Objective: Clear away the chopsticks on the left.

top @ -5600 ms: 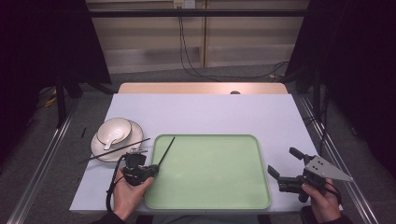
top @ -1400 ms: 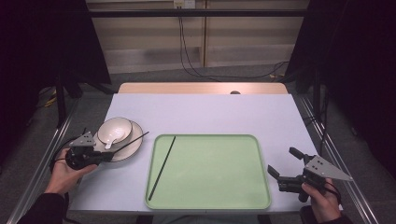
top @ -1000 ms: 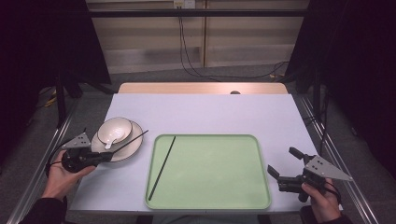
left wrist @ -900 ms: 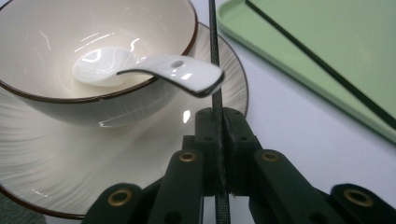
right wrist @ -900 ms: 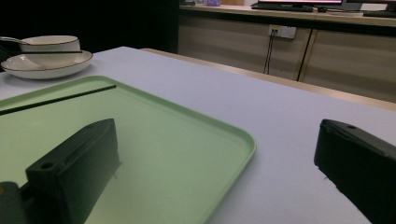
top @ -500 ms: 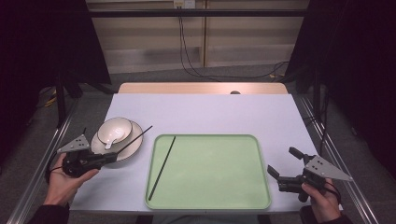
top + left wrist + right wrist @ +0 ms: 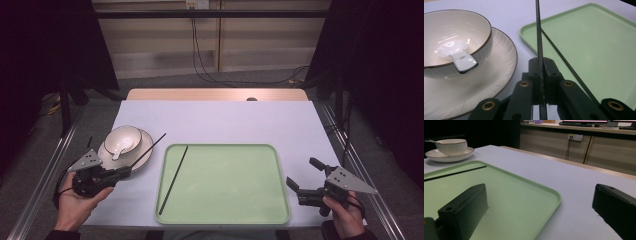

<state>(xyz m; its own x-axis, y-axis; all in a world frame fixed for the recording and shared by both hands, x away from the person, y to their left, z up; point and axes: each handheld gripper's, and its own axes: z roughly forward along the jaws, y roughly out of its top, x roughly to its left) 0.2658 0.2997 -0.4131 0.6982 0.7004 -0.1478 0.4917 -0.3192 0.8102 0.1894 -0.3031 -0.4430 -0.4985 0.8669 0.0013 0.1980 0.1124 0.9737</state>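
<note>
Chopstick [image 7: 147,149] number 1 is clamped between the closed jaws of the left gripper [image 7: 122,171], held near its lower end. In the high view its long axis runs on a slant, from the jaws up and away toward the far right, and its free tip points past the right rim of the plate [image 7: 145,150], short of the tray [image 7: 280,200]. In the left gripper view the same chopstick [image 7: 539,45] rises almost straight up from between the 2 black pads, which press on it from either side, and its far end leaves the top of that view.

Chopstick number 2 [image 7: 174,179] lies flat inside the tray near its left edge, to the right of the left jaws. Its long axis is also slanted, with the near end toward the tray's front left corner and the far end toward the tray's back edge, roughly in line with the held one but apart from it. In the left gripper view it [image 7: 566,65] passes just right of the jaws.

Left of the jaws stands a bowl [image 7: 454,42] on the plate, with a white spoon [image 7: 459,56] resting inside it.

The right gripper [image 7: 306,181] sits beyond the tray's right edge, its jaws wide apart with nothing between them.
</note>
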